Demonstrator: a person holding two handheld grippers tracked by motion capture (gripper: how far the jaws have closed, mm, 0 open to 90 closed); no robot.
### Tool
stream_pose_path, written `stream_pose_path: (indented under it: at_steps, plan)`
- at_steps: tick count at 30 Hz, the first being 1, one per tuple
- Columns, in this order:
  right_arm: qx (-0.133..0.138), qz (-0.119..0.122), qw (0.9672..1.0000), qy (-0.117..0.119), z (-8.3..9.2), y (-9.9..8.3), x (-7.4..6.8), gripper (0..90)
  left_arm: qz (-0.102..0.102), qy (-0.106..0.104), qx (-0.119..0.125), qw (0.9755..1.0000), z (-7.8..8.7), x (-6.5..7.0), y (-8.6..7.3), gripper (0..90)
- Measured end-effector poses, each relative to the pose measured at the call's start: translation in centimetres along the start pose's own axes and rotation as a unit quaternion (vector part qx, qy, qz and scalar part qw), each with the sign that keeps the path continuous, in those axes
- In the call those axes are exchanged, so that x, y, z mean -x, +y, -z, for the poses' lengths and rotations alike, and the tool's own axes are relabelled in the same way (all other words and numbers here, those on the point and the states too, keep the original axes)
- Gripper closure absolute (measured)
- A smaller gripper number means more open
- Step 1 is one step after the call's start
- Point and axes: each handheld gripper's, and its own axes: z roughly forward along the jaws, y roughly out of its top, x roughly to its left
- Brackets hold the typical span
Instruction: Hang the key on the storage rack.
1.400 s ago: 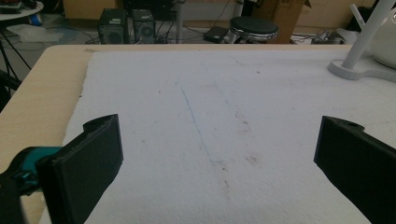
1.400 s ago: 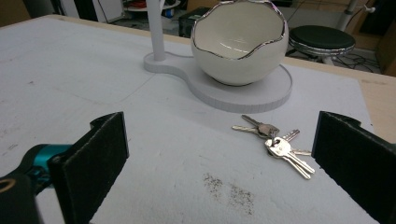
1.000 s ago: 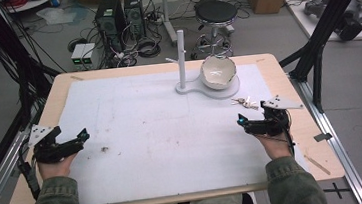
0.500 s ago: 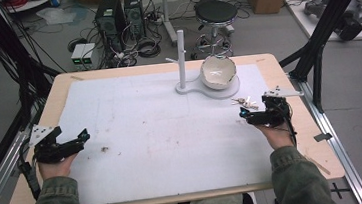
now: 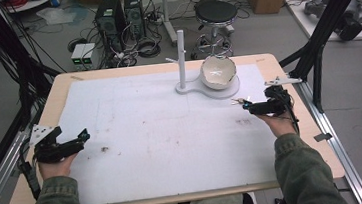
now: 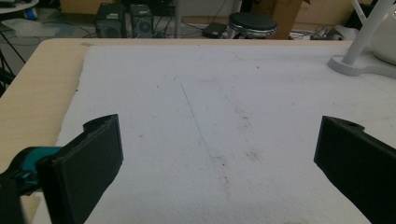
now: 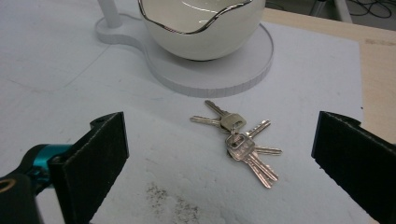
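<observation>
Beside the white stand [image 5: 207,85], just off the right edge of its round base, lies one bunch of keys [image 5: 239,101] on the white mat [image 5: 162,134]. The right gripper view counts roughly five keys [image 7: 240,140] on a single ring, fanned out flat, close to the base but apart from it.

Since a second ago the right gripper [image 5: 255,107] has moved up the mat toward the stand: it was nearer the person then, and now its tips sit just short of the keys, pointing at them. Its jaws are spread wide with nothing between them, and in the right gripper view [image 7: 219,163] the keys lie on the mat between and ahead of the two black pads, untouched. The left gripper [image 5: 75,142] has not shifted; it rests far to the left of the stand, near the mat's left edge, jaws likewise spread and empty [image 6: 215,158].

On the stand's base sits one white bowl [image 5: 218,70] with a wavy rim; one upright post [image 5: 181,56] with a short side peg rises from the stand's left end. Two hands, two grippers, one wooden table [image 5: 293,136].
</observation>
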Motion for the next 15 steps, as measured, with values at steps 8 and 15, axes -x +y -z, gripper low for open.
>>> stream_pose_path:
  at_steps: [8,15]
  plan:
    - [-0.039,0.022,0.9989,0.013,-1.1,0.8,0.9,2.7,0.002,0.001,-0.001,1.0000,-0.1,-0.1,0.0,1.7]
    - [-0.066,0.037,0.9965,0.035,-2.8,1.4,1.6,2.9,0.003,0.003,0.001,1.0000,-0.1,0.0,0.0,1.7]
